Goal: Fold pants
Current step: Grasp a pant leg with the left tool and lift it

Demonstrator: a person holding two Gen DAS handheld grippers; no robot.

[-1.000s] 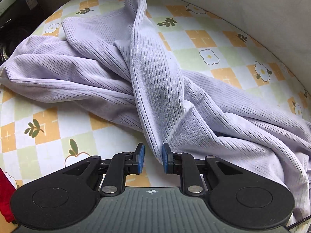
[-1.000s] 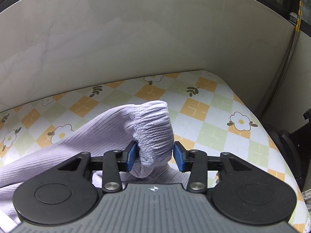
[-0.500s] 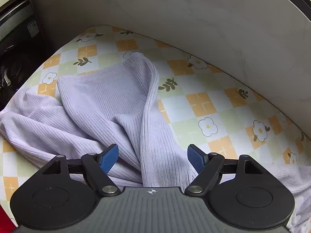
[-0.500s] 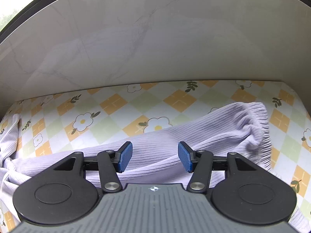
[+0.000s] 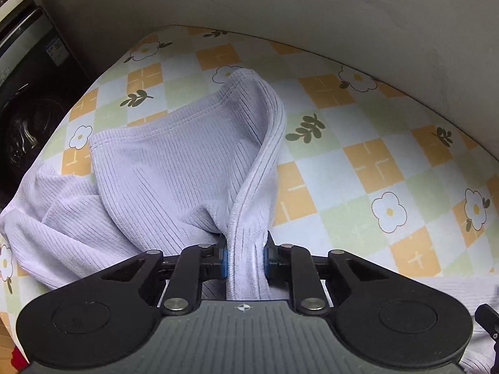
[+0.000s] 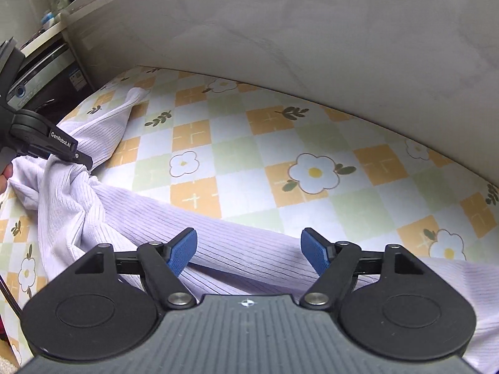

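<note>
Lilac ribbed pants [image 5: 174, 168] lie crumpled on a table with a checked flower-print cloth [image 5: 358, 162]. My left gripper [image 5: 244, 260] is shut on a bunched fold of a pant leg, whose hem end [image 5: 246, 84] stretches away toward the wall. In the right wrist view the pants [image 6: 237, 249] run across the table under my right gripper [image 6: 249, 249], which is open and empty just above the fabric. The left gripper also shows there [image 6: 82, 159] at the far left, pinching the cloth.
A pale wall [image 5: 312, 9] bounds the table at the back. A dark appliance [image 5: 28, 93] stands off the table's left edge. Bare tablecloth [image 6: 312, 162] lies between the pants and the wall.
My left gripper opened, moved toward the leg end, then shut on a fold. My right gripper let go of the elastic waistband, opened wide and shifted left along the pants.
</note>
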